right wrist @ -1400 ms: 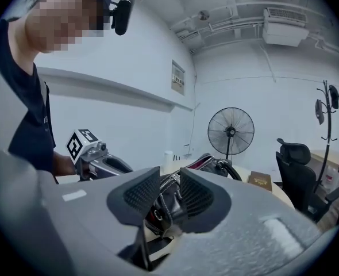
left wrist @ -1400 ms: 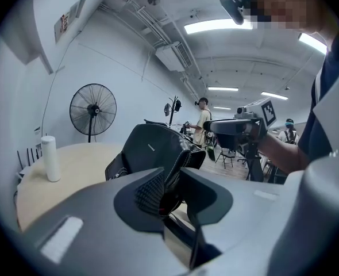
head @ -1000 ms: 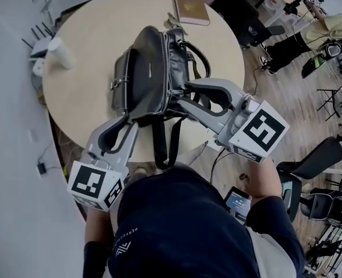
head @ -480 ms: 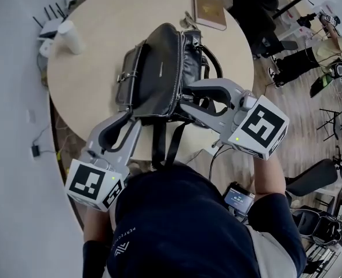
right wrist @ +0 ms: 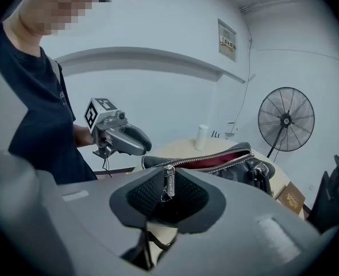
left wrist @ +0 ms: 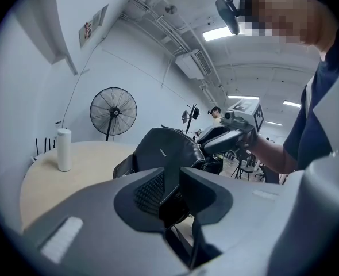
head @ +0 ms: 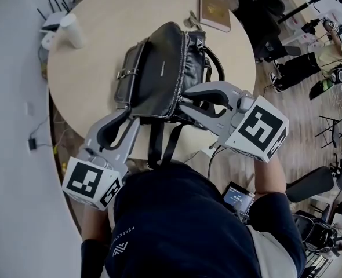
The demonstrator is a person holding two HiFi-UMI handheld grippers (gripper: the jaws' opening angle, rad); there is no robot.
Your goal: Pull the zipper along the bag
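Note:
A black leather bag (head: 156, 68) lies on the round table (head: 95, 57), and its silver zipper (head: 181, 62) runs along the top. In the right gripper view the zipper gapes and shows red lining (right wrist: 215, 161). My left gripper (head: 130, 116) is shut on the bag's near end, with a fold of leather (left wrist: 169, 183) pinched between its pads. My right gripper (head: 182, 100) has just been closing at the zipper's near end. The silver zipper pull (right wrist: 169, 183) stands upright between its pads, and they are shut on it.
A white cup (head: 72, 30) and a router (head: 52, 21) stand at the table's far left, and a brown book (head: 215, 11) lies at its far edge. The bag's straps (head: 159, 143) hang over the near edge. Office chairs and people stand off to the right.
The right gripper's jaws have narrowed onto the zipper's near end and it has tipped slightly down. The left gripper keeps its hold on the bag.

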